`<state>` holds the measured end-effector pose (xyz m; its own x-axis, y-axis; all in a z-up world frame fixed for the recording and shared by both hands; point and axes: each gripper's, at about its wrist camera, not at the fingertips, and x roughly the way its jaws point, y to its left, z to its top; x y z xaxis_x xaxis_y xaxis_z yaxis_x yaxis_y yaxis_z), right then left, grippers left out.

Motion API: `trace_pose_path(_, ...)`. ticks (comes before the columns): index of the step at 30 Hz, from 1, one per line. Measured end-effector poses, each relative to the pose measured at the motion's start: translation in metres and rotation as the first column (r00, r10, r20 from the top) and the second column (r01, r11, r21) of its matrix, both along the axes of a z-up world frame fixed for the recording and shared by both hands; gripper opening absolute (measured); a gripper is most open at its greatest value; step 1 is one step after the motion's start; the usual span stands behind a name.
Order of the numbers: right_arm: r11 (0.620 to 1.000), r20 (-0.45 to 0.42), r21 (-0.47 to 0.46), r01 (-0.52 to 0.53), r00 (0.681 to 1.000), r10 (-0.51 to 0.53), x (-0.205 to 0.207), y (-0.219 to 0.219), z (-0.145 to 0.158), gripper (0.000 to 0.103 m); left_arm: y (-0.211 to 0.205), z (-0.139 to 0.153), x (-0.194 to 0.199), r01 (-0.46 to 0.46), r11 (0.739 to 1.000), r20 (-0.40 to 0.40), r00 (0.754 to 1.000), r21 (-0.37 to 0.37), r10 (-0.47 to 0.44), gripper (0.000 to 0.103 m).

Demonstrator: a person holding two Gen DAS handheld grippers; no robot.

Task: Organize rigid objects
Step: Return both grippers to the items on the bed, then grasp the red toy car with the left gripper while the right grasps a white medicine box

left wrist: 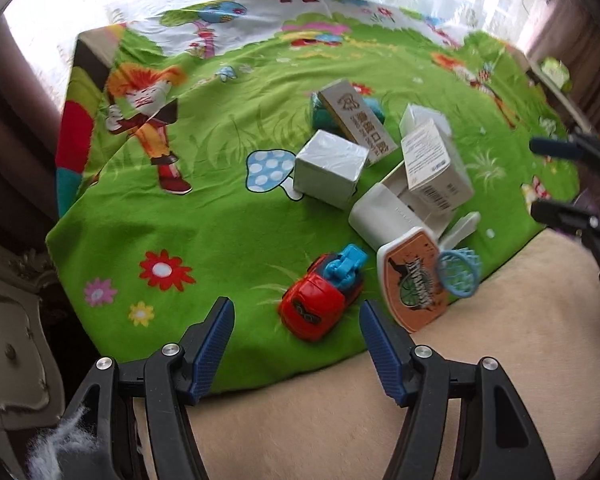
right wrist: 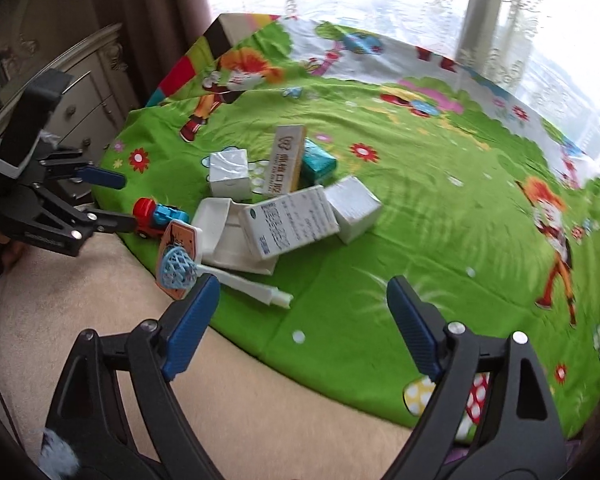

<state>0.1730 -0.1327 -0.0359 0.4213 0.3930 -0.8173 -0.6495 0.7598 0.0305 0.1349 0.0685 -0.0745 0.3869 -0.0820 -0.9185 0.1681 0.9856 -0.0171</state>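
A heap of rigid things lies on a green cartoon cloth [left wrist: 220,240]. It holds a red and blue toy car [left wrist: 320,300] [right wrist: 156,216], a toy basketball hoop with an orange backboard [left wrist: 416,280] [right wrist: 178,256], an open white box [left wrist: 384,216] [right wrist: 220,236], a barcoded medicine box [left wrist: 436,168] [right wrist: 292,220], a silver cube box [left wrist: 328,168] [right wrist: 228,172], a tall tan box [left wrist: 360,120] [right wrist: 286,160] and a teal box [right wrist: 320,164]. My left gripper [left wrist: 296,308] [right wrist: 128,200] is open just short of the car. My right gripper [right wrist: 304,282] [left wrist: 534,178] is open and holds nothing, near the hoop's white pole.
The cloth covers a bed, and a beige blanket [left wrist: 500,360] [right wrist: 80,300] lies along its near edge. A pale carved dresser [left wrist: 8,320] [right wrist: 80,92] stands on the left. Lace curtains and a bright window run behind the bed. Another small white box [right wrist: 354,204] sits to the right of the heap.
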Motion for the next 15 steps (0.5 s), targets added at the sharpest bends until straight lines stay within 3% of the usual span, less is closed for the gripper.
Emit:
trace_pose_path(8, 0.996, -0.021, -0.017, -0.083, 0.996, 0.083, 0.02, 0.016, -0.016, 0.089, -0.009, -0.014, 0.013, 0.06, 0.998, -0.01, 0.998, 0.012, -0.06, 0.054)
trace_pose_path(11, 0.995, -0.034, -0.016, -0.099, 0.995, 0.099, 0.028, 0.019, -0.02, 0.089, -0.012, -0.021, 0.017, 0.07, 0.998, -0.027, 0.997, 0.012, -0.069, 0.039)
trace_pose_path(15, 0.992, -0.044, -0.026, -0.121, 0.992, 0.12, 0.037, 0.024, -0.027, 0.09, -0.012, -0.02, 0.015, 0.062, 0.998, -0.014, 0.998, -0.006, -0.063, 0.039)
